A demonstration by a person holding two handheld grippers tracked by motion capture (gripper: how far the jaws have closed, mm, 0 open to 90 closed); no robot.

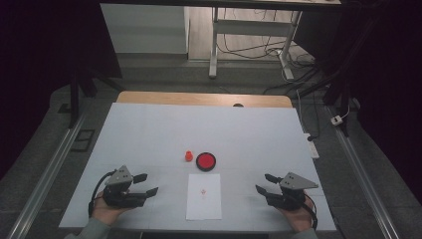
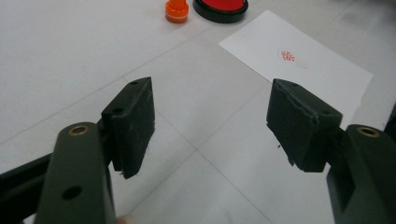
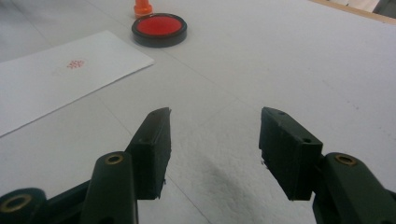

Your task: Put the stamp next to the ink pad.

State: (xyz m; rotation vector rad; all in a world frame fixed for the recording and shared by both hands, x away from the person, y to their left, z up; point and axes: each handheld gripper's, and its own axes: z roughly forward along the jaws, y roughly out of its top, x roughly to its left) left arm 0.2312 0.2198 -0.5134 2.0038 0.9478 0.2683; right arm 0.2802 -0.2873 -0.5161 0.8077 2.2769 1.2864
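Tool pair, left (image 1: pixel 149 184) and right (image 1: pixel 263 182), jaws apart and empty; small orange stamp (image 1: pixel 188 156) beside ink pad (image 1: pixel 205 161) may tip if nudged off-centre.

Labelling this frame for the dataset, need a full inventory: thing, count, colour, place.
stamp: 1, orange, upright on the table, just left of the ink pad
ink pad: 1, red in a black rim, lid off, mid-table
paper sheet: 1, white with a small red stamped mark, near edge, between the grippers
table: 1, white top, wooden strip at the far edge
left gripper: 1, black, open, nothing held, near left
right gripper: 1, black, open, nothing held, near right
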